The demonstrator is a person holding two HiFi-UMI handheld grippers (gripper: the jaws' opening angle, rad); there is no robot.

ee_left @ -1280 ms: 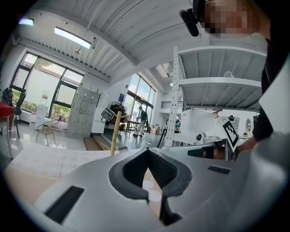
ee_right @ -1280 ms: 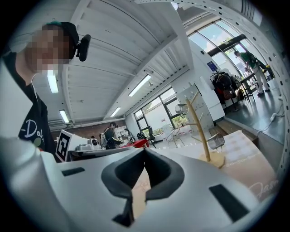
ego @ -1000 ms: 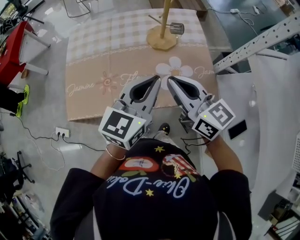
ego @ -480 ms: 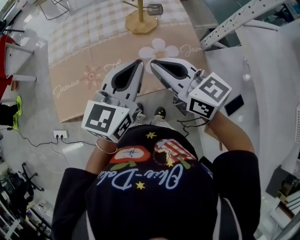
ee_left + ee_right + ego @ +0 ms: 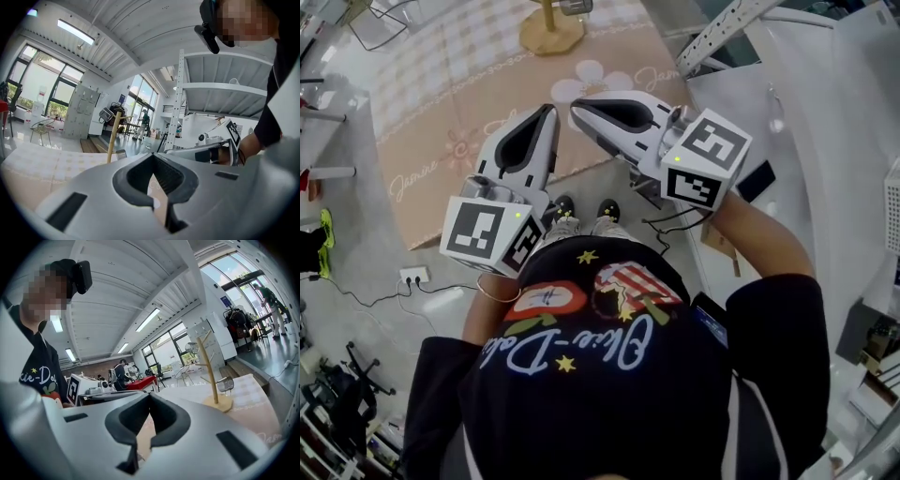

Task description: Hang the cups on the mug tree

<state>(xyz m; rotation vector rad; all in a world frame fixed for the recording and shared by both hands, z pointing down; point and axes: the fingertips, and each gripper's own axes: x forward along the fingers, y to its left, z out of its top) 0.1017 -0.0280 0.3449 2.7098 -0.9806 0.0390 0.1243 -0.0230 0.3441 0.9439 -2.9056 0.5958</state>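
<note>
Seemingly between steps: the left claw (image 5: pixel 547 111) and right claw (image 5: pixel 576 103) are both closed on nothing, held above the bench's (image 5: pixel 422 131) near edge. One cup (image 5: pixel 225 384) hangs on the mug tree (image 5: pixel 212 373) by the far edge. Any next move needs another cup, and none is visible.

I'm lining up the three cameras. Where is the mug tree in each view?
Head view: mug tree at the top edge, left of centre, mostly cut off.
Left gripper view: left of centre, only its pole showing.
Right gripper view: right of centre.
Shared landmark: the cup hanging on it.
</note>
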